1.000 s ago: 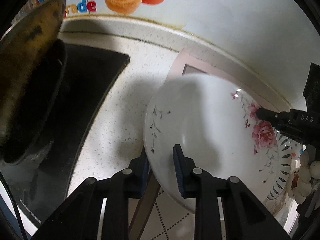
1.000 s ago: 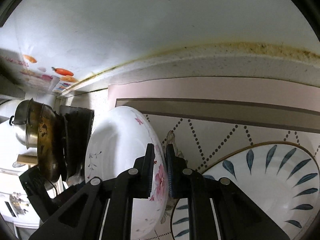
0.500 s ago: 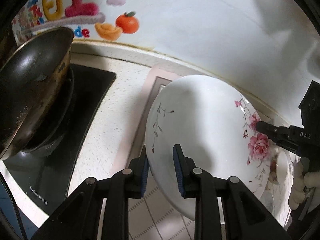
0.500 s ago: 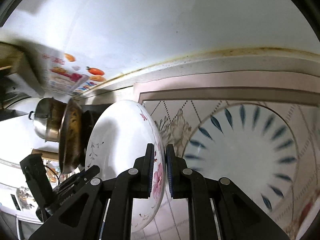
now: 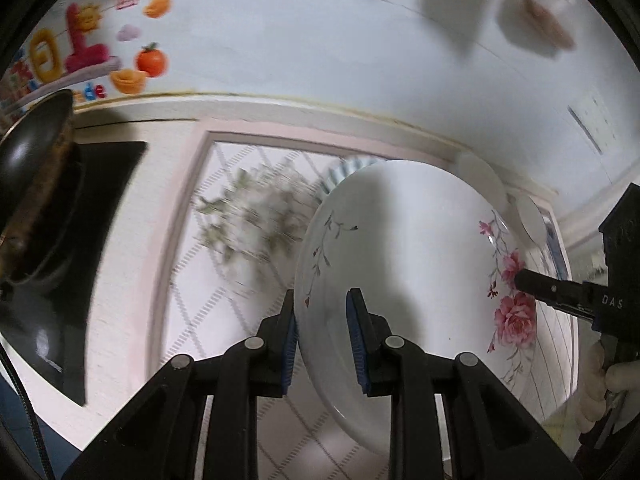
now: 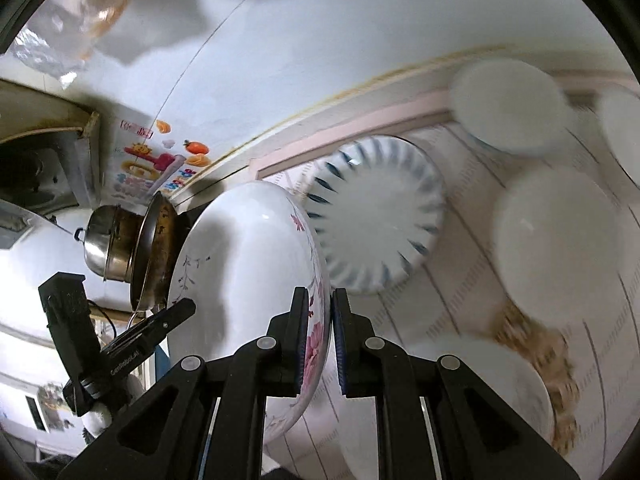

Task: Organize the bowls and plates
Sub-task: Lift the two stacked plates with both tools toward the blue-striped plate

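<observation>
Both grippers hold one large white plate with pink roses (image 5: 416, 264), lifted and tilted on edge above the counter. My left gripper (image 5: 322, 332) is shut on its left rim. My right gripper (image 6: 320, 332) is shut on the opposite rim by the roses (image 6: 314, 344); it shows in the left wrist view as a black arm (image 5: 560, 292). Below lie a white plate with blue leaf marks (image 6: 380, 212), a plain white plate (image 6: 556, 240) and a white bowl (image 6: 508, 104).
A patterned mat (image 5: 240, 216) with a pink border covers the speckled counter. A dark wok (image 5: 28, 184) sits on a black hob (image 5: 104, 176) at the left, with a steel pot (image 6: 104, 240) behind it. A white wall with fruit stickers (image 5: 148, 60) stands behind.
Both grippers have lifted the rose plate higher and carried it right, away from the wok. More of the mat and the other plates have come into view.
</observation>
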Motion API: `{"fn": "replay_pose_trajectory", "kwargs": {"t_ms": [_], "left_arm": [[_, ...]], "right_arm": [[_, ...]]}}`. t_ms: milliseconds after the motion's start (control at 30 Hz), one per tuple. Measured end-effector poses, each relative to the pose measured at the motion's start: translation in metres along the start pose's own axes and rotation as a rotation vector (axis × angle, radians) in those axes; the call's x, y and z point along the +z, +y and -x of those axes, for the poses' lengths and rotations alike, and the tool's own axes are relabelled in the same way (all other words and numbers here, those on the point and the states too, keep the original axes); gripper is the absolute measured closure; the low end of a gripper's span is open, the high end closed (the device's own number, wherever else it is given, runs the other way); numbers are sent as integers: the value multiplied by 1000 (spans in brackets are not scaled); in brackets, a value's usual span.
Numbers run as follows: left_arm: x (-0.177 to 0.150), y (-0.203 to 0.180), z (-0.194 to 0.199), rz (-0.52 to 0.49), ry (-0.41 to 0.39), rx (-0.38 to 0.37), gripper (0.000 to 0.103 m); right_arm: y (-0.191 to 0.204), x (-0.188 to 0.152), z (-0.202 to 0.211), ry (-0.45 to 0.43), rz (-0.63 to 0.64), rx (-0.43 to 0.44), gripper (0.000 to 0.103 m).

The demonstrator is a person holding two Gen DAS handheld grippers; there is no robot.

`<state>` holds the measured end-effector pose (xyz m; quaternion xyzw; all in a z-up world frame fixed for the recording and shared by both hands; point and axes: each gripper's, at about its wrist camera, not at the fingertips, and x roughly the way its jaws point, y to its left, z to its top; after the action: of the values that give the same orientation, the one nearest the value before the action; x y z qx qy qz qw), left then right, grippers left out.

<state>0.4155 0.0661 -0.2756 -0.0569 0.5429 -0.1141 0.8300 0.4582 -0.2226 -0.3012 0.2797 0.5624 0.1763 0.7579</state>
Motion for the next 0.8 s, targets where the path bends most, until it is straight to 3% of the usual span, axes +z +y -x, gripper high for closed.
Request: {"fn": "replay_pose_trajectory", "kwargs": {"t_ms": [333, 800], "left_arm": [[-45, -66, -37, -127, 94, -42, 82], [-83, -95, -82, -186, 217, -5, 82]], "right_arm": [[-77, -66, 56, -32, -108, -60, 89], [-149, -128, 44, 16, -237, -99, 89]]}}
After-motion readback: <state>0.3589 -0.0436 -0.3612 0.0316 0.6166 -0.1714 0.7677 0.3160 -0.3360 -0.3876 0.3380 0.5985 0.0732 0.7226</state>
